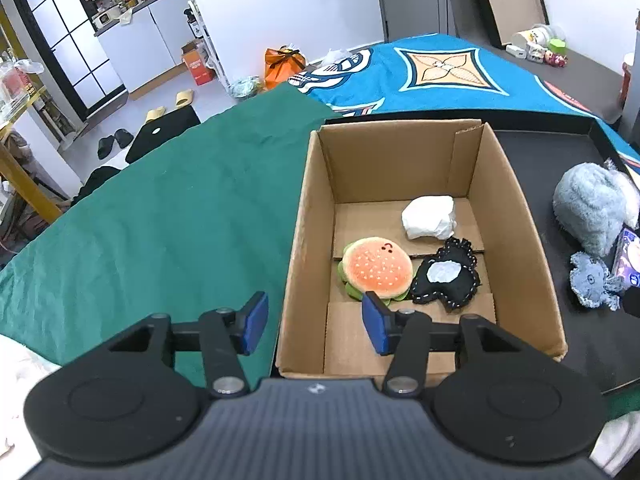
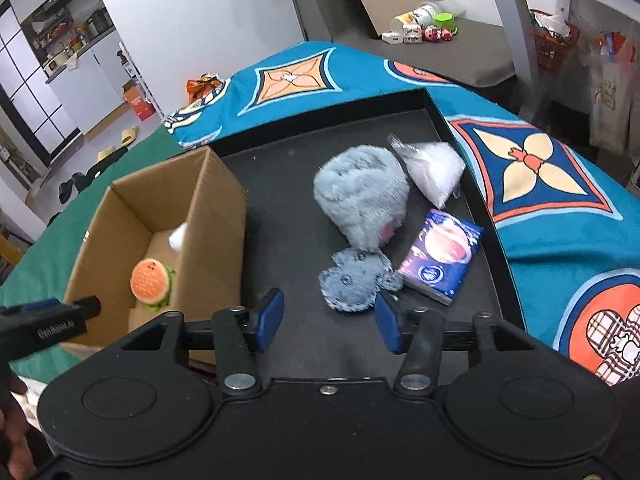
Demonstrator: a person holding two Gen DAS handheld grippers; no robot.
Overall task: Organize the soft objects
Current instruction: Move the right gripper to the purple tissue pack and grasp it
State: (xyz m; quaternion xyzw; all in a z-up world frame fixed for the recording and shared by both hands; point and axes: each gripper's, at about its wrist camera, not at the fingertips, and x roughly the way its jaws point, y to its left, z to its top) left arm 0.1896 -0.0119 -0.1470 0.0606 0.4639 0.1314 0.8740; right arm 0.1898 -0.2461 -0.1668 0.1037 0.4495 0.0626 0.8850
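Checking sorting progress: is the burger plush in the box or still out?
In. The burger plush lies on the floor of the open box, beside a black toy and a white bundle.

Cardboard box: matt brown, corrugated edges. Burger toy: soft plush. Grey toy: long shaggy fur. Green cloth: matt, creased weave. Packet: glossy film. Tray: matt black. Left claw pads: blue, rubbery.

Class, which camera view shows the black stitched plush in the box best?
The left wrist view: the black stitched plush lies fully visible beside the burger plush. In the right wrist view, the cardboard box wall hides it.
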